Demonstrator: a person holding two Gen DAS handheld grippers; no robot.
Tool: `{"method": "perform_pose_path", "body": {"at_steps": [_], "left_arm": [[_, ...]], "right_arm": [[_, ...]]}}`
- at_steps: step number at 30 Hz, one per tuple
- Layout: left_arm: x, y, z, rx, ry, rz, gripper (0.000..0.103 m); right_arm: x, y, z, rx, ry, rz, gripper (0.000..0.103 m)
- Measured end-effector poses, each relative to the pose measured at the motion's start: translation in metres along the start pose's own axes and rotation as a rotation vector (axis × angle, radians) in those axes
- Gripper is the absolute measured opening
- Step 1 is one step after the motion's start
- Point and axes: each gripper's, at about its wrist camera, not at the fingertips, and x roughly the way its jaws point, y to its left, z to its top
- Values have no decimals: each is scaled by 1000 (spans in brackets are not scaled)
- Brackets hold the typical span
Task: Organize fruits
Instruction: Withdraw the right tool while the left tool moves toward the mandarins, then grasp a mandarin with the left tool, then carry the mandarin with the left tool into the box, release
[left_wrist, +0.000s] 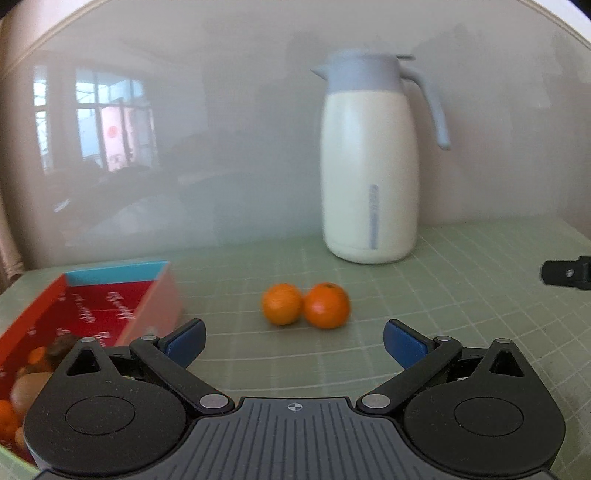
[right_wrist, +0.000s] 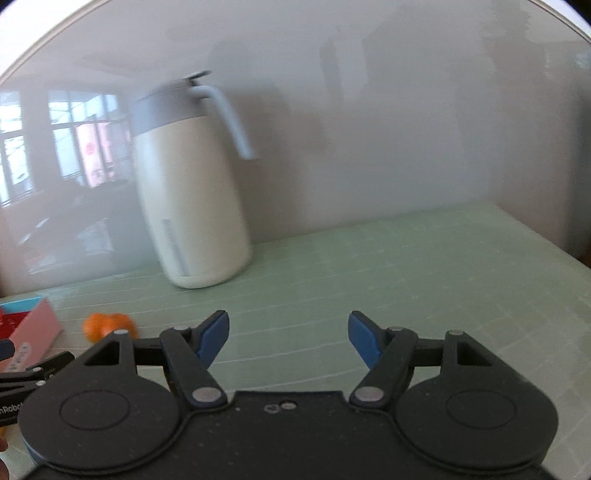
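Two oranges (left_wrist: 306, 305) lie touching each other on the green mat, just ahead of my left gripper (left_wrist: 294, 341), which is open and empty. A red box (left_wrist: 107, 314) with a blue end wall sits at the left; several fruits (left_wrist: 26, 391) lie inside it, partly hidden behind the gripper body. In the right wrist view the oranges (right_wrist: 107, 325) show blurred at the left, beside the box's pink side (right_wrist: 35, 328). My right gripper (right_wrist: 288, 338) is open and empty over bare mat.
A cream thermos jug (left_wrist: 369, 166) with a grey lid and handle stands at the back by the glossy wall; it also shows in the right wrist view (right_wrist: 192, 192). The green gridded mat (left_wrist: 461, 332) covers the table. The right gripper's tip (left_wrist: 567, 272) shows at the left view's right edge.
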Motion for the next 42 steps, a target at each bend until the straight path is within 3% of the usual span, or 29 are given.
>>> {"method": "perform_pose_path", "body": {"at_steps": [2,5,9,21,32,34,35,42], "left_arm": [[8,-8,0,7,31,-13,72],[19,-17,-2,10,60,-11,70],[29,-23,-1,-5,78,-24,59],[58,-35,11,-9,89,6,59],[80,-49,22,53,88,48,59],[82,-50,24,64,90,58,51],[83,-50,25,63,92,69,42],[68,-40,20,31,94,32,42]], "right_arm": [[0,-13,0,6,0,-30,71],[-2,-37,3,29,-13,-96,73],[-4,-73,5,109,-16,-154,73],[8,-78,-1,98,14,-150,75],[33,-106,8,177,24,-227,76],[32,-104,8,172,22,-221,76],[33,-103,8,165,24,-220,76],[33,-102,9,174,42,-211,76]]}}
